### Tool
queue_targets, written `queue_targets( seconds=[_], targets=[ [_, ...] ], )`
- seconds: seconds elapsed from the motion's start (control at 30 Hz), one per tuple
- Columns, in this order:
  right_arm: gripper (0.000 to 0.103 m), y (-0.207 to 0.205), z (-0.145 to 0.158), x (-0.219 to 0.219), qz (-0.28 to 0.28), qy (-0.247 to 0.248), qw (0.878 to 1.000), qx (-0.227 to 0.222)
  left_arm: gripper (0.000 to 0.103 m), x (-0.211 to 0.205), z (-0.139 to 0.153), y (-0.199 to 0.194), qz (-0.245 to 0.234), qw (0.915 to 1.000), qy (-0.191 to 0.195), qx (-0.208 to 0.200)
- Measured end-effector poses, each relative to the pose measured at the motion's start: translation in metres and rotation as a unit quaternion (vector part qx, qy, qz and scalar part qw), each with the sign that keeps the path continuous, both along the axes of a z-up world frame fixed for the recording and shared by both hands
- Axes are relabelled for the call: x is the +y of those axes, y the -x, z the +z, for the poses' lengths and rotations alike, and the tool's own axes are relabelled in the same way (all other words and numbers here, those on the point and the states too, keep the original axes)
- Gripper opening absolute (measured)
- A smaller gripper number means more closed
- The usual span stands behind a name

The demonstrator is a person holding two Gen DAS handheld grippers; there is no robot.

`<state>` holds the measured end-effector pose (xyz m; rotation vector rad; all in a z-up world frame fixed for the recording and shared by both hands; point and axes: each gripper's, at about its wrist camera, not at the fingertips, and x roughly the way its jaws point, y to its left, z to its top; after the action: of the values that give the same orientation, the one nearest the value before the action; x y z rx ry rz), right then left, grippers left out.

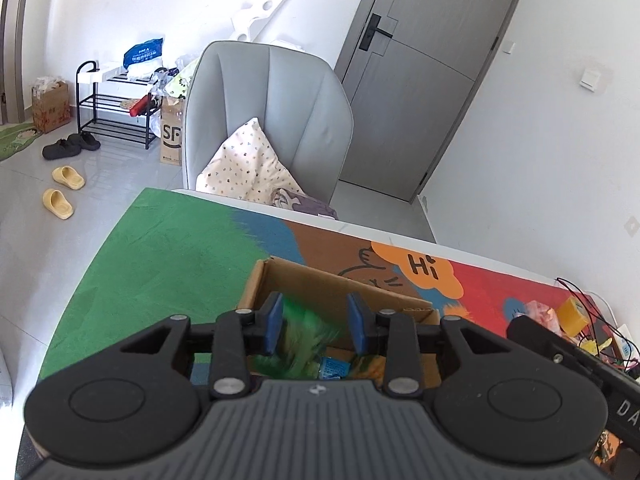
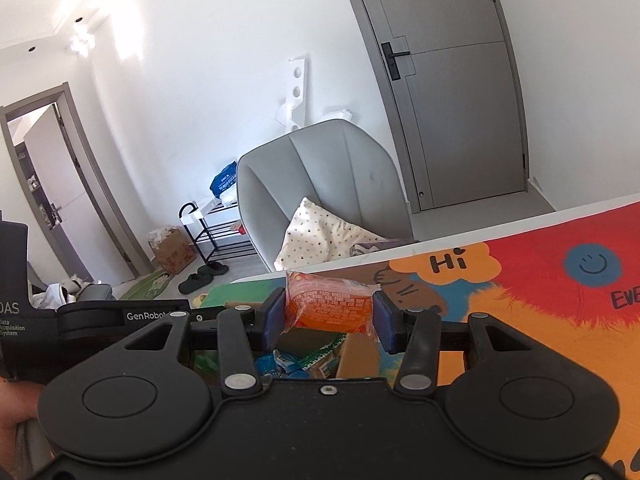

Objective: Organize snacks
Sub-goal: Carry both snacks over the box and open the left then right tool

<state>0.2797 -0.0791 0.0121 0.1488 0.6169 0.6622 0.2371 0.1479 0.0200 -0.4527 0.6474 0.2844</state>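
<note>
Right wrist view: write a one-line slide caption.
Right tool grips an orange plastic snack packet above the brown cardboard box of snacks.

Bright daylight, strong fisheye bending at the edges, green packet (image 1: 308, 336) motion-blurred, ceiling lights (image 2: 82, 42) glaring.

White walls (image 1: 168, 8) all round; pale glossy tiled floor (image 1: 100, 196); grey door (image 1: 432, 80) with black handle, shut; grey padded armchair (image 1: 272, 108) holding a spotted cushion (image 1: 248, 168); black shoe rack (image 1: 116, 108) against the wall, cardboard carton (image 1: 50, 106) beside it; yellow slippers (image 1: 64, 192) and dark ones (image 1: 70, 146) on the tiles; second doorway (image 2: 52, 184) ajar; ceiling lights (image 2: 82, 40) glowing.
</note>
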Motion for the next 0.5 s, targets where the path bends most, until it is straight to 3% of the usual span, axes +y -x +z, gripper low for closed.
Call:
queue_targets(
  seconds=[0.07, 0.4, 0.5],
  targets=[
    [0.046, -0.002, -0.002, 0.009, 0.007, 0.003, 1.000, 0.004, 0.042, 0.007, -0.001, 0.002, 0.002, 0.9999, 0.010, -0.004],
    [0.046, -0.005, -0.010, 0.049, 0.045, 0.015, 0.999, 0.017, 0.044, 0.039, 0.002, 0.031, 0.039, 0.9989, 0.022, -0.013],
    [0.047, -0.006, -0.011, 0.059, 0.053, 0.018, 0.998, 0.020, 0.050, 0.045, 0.004, 0.038, 0.051, 0.9984, 0.020, -0.017]
  ],
)
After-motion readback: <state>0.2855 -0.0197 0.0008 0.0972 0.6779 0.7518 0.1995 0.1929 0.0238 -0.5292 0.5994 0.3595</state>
